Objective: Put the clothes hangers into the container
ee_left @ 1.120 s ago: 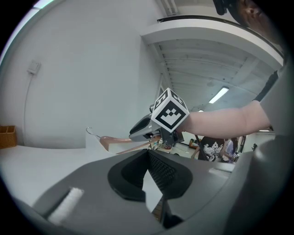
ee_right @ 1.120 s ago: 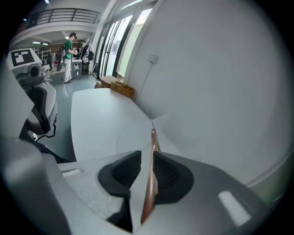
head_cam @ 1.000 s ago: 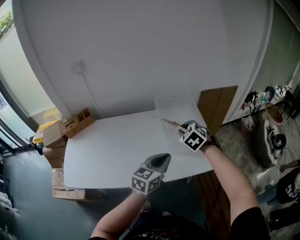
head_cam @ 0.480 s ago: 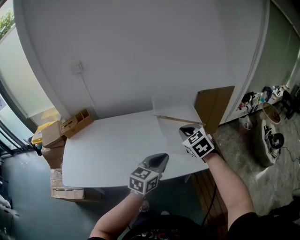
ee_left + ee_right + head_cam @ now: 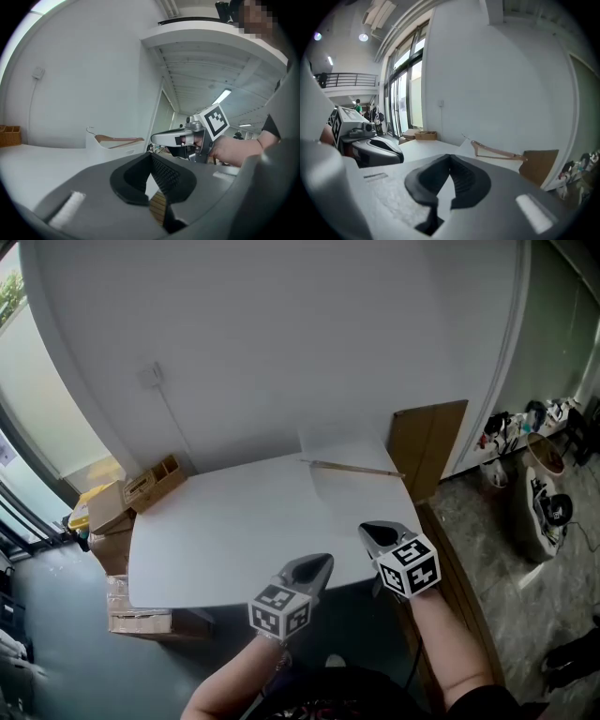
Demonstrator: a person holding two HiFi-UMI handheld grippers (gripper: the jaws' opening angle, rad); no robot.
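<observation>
Pale brown wood, the slim clothes hanger [image 5: 352, 468] now lies across the top of the translucent white plastic container [image 5: 361, 495] at the far right of the flat white desk [image 5: 225, 531], its wire hook towards the left. A second ago the right tongs [image 5: 373, 531] were out at that container with the hanger at their tip. Half a second ago they had let it go and drawn a little nearer. Now they sit back at the near edge of the desk, well apart from the hanger. The left tongs [image 5: 317, 563] have barely shifted and hover just beside them, to the left.

In the left gripper view the left tongs [image 5: 151, 157] are pressed together at the tips with nothing between them; the hanger [image 5: 117, 139] shows above the container's rim [image 5: 108, 147] beyond. In the right gripper view the right tongs [image 5: 450, 159] are likewise pressed together and empty, pointing towards the hanger [image 5: 499, 152] far ahead. Whether the hanger rests on the rim or partly inside cannot be told.
</observation>
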